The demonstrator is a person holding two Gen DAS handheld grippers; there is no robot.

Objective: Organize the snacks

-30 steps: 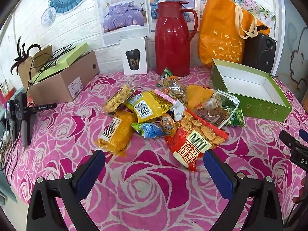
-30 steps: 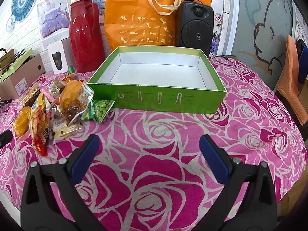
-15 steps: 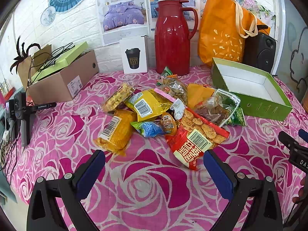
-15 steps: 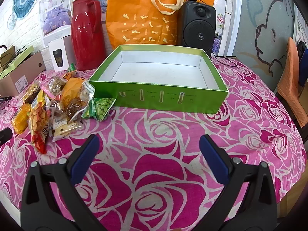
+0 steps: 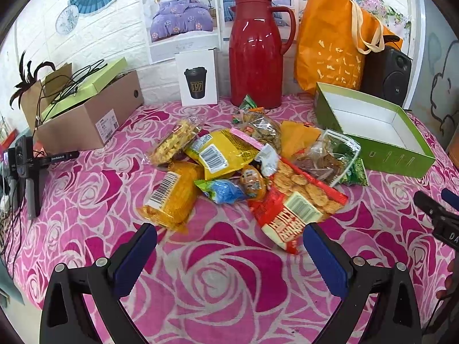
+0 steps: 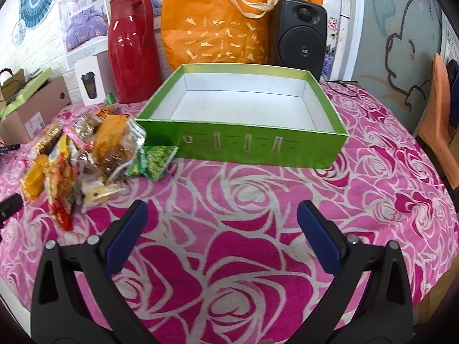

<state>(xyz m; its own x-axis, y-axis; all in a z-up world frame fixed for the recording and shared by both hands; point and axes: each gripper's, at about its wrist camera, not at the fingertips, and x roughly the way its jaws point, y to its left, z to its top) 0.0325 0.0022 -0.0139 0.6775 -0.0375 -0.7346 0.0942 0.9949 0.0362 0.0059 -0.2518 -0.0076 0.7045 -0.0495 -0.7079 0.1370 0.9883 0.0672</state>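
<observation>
A round tabletop [image 6: 258,258] draped in a pink rose-patterned cloth carries everything here, with the tall things pushed to the wall at the back: an orange fabric tote bag [image 6: 218,23] and a glossy red plastic thermos jug [image 5: 255,51], likely set there to leave the middle free for sorting. Toward the right side sits a shallow green cardboard box [image 6: 243,143] with a white lining, open-topped and with nothing in it; I take it for the place the snacks are meant to go. The snacks themselves lie in a loose heap of crinkly packets [image 5: 246,166] just left of that box, overlapping one another, none yet inside it. Nearest the front is a red bag of round crackers [image 5: 292,209] with a barcode facing up, beside it a yellow-orange packet [image 5: 172,197], and a small green bag of peas [image 6: 155,160] rests touching the box's near corner. The left tongs [image 5: 229,243] hover low over the cloth just in front of the heap, blue pads spread wide with nothing between them; the right tongs [image 6: 219,220] are likewise spread and bare, facing the box. The sorting looks not yet begun.
</observation>
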